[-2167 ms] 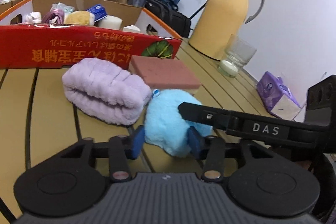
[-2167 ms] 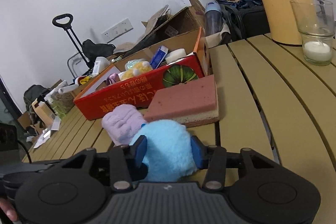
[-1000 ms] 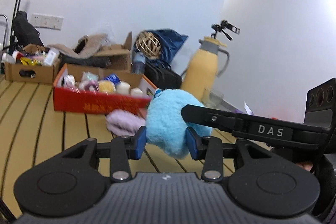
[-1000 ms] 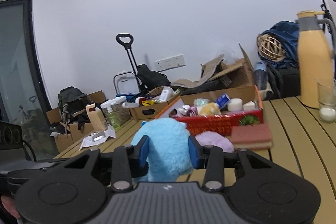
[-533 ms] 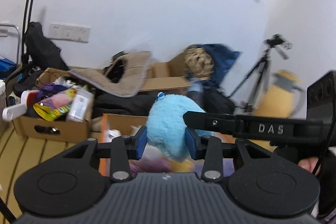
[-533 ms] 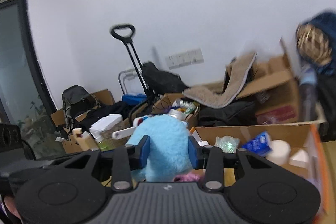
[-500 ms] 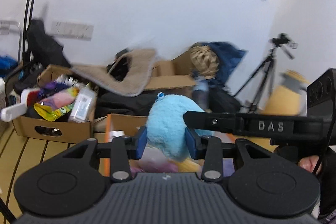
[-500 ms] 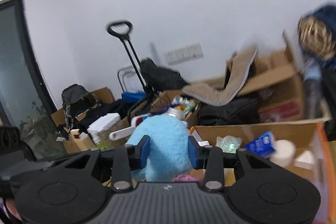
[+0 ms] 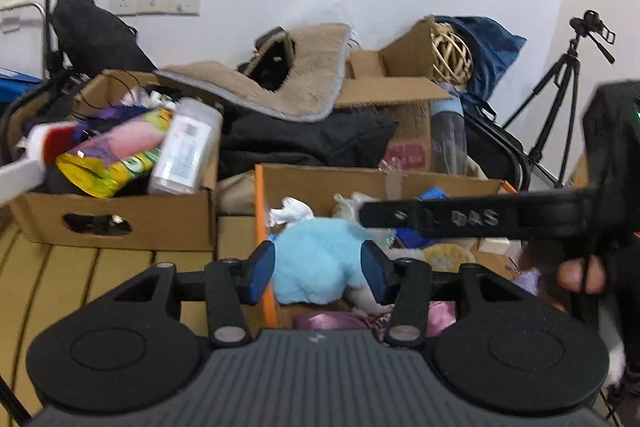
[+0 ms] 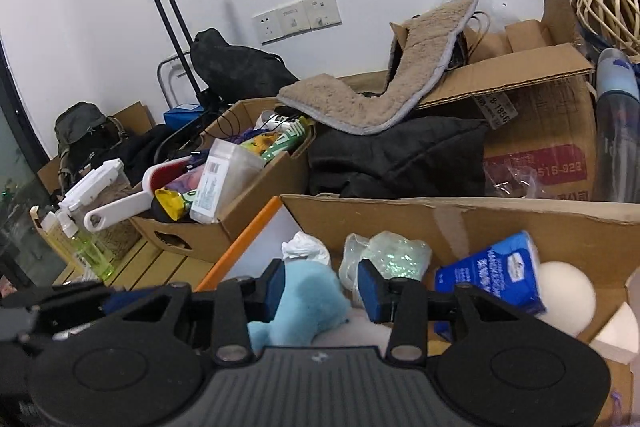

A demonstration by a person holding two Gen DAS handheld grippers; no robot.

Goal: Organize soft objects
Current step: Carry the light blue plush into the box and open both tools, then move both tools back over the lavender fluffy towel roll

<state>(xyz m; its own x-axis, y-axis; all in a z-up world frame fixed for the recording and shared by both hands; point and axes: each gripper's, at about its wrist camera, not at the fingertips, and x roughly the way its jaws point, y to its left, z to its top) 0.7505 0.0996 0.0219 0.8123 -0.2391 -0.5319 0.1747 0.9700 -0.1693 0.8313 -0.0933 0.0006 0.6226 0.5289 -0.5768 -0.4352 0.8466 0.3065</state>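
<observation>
The fluffy light-blue plush toy (image 9: pixel 316 259) lies inside the orange-edged cardboard box (image 9: pixel 320 183), at its near left corner. It also shows in the right wrist view (image 10: pixel 304 303). My left gripper (image 9: pixel 318 269) is open, its blue pads standing apart on either side of the plush. My right gripper (image 10: pixel 318 287) is open above the same box, the plush resting by its left pad. The right gripper's black body (image 9: pixel 480 217) crosses the left wrist view.
The box also holds a white tissue wad (image 10: pixel 304 247), a clear plastic bag (image 10: pixel 384 255), a blue tissue pack (image 10: pixel 492 271), a white ball (image 10: pixel 564 293) and purple cloth (image 9: pixel 336 321). A second box of bottles (image 9: pixel 116 215) stands to the left. Bags and a tripod (image 9: pixel 560 83) stand behind.
Both grippers carried the blue plush from the table up and over the box, then opened. The plush now rests in the box, free of both.
</observation>
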